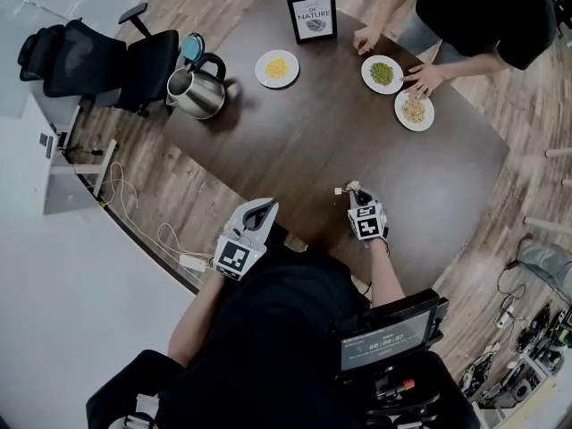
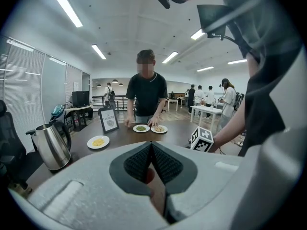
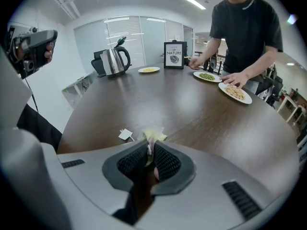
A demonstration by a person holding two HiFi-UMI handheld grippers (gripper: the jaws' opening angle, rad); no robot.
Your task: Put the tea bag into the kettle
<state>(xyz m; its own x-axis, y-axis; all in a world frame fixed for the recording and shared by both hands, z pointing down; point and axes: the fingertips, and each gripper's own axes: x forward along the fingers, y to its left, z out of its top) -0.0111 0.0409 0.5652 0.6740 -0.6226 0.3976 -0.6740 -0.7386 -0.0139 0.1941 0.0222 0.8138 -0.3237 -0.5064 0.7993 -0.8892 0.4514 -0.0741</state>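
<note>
The steel kettle stands at the far left of the dark table with its teal lid flipped up. In the right gripper view the kettle is far off at the left, and in the left gripper view the kettle is at the left. My right gripper is shut on the pale tea bag, whose paper tag lies on the table beside it. From above, the tea bag sits at the near edge, at my right gripper. My left gripper is shut and holds nothing near the table's front edge.
Three plates stand at the far side: yellow food, green food and noodles. A framed sign stands behind them. A person leans over the far right with hands by the plates. An office chair sits left of the kettle.
</note>
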